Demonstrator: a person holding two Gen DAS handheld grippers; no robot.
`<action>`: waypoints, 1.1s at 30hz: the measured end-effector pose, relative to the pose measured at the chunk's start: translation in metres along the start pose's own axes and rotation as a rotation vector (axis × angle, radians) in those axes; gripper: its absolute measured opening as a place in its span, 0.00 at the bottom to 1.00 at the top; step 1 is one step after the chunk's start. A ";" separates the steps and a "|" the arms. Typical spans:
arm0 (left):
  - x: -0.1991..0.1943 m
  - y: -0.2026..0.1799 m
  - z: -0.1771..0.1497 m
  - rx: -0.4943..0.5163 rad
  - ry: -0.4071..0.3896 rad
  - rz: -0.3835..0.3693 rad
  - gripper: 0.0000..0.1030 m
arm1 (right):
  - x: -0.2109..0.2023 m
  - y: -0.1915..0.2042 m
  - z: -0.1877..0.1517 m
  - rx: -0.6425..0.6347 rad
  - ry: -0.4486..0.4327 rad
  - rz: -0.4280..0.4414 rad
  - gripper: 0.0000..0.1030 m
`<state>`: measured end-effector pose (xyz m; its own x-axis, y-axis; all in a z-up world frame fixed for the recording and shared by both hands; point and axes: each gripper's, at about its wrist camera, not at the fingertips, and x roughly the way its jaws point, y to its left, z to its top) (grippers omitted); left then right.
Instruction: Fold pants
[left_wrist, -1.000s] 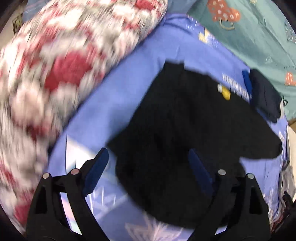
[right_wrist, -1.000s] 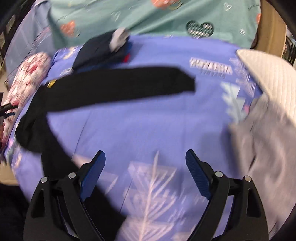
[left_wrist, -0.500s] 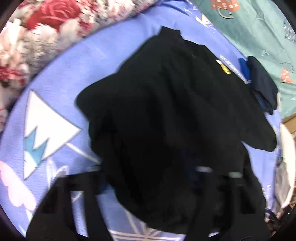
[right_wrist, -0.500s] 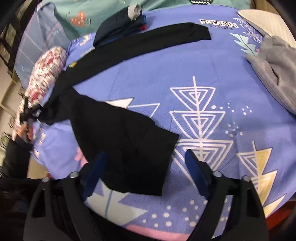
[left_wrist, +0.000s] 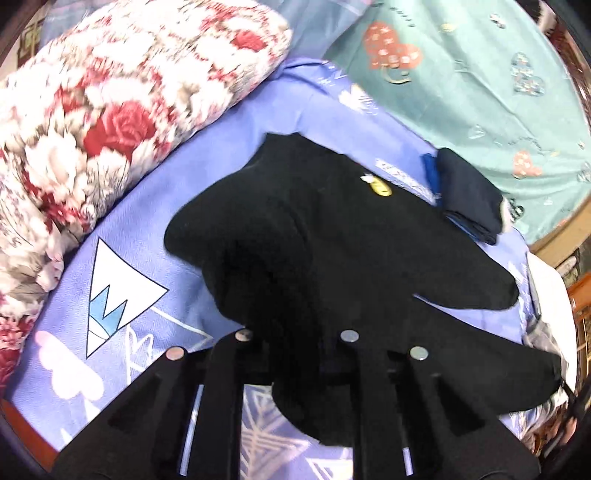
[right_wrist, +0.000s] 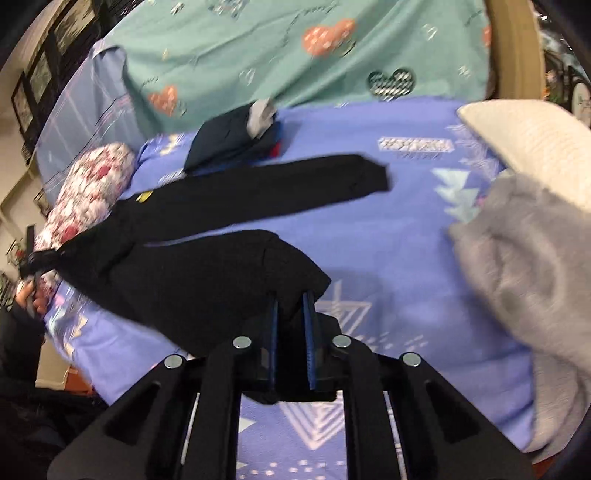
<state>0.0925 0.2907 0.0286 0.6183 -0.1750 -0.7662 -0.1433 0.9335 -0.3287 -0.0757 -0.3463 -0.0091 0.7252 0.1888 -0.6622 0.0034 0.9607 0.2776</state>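
- Right wrist view: the right gripper (right_wrist: 290, 314) is clamped on the hem end of one leg of the black pants (right_wrist: 207, 266); its blue pads (right_wrist: 309, 332) have just been closing and now pinch the cloth between them.
- The pants lie spread across a purple bedsheet (right_wrist: 388, 229) with white geometric prints; the other leg stretches flat toward the far side, a small yellow tag (right_wrist: 144, 196) near its waist end.
- At the far left of this view the left gripper (right_wrist: 38, 258) grips the waist end of the pants.
- Left wrist view: the left gripper's (left_wrist: 295, 354) jaws have just been closing and stand together, buried in the black pants (left_wrist: 332, 236), which bunch over them.
- A floral pillow (left_wrist: 110, 110) lies just beside the pants.
- Folded navy clothes (right_wrist: 229, 142) sit beyond the far leg; a grey garment (right_wrist: 524, 277) lies at the right.
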 end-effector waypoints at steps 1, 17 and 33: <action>-0.003 -0.005 -0.004 0.018 0.010 -0.001 0.13 | -0.002 -0.010 0.005 0.021 0.001 -0.016 0.12; -0.004 0.018 -0.076 -0.080 0.045 -0.030 0.13 | 0.048 -0.102 -0.018 0.217 0.164 -0.085 0.12; -0.045 0.004 -0.081 0.119 -0.077 0.319 0.86 | 0.024 -0.081 -0.001 0.126 0.064 -0.292 0.53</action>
<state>0.0014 0.2773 0.0168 0.6140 0.1514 -0.7747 -0.2506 0.9680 -0.0094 -0.0595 -0.4195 -0.0478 0.6362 -0.0749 -0.7678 0.2932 0.9441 0.1508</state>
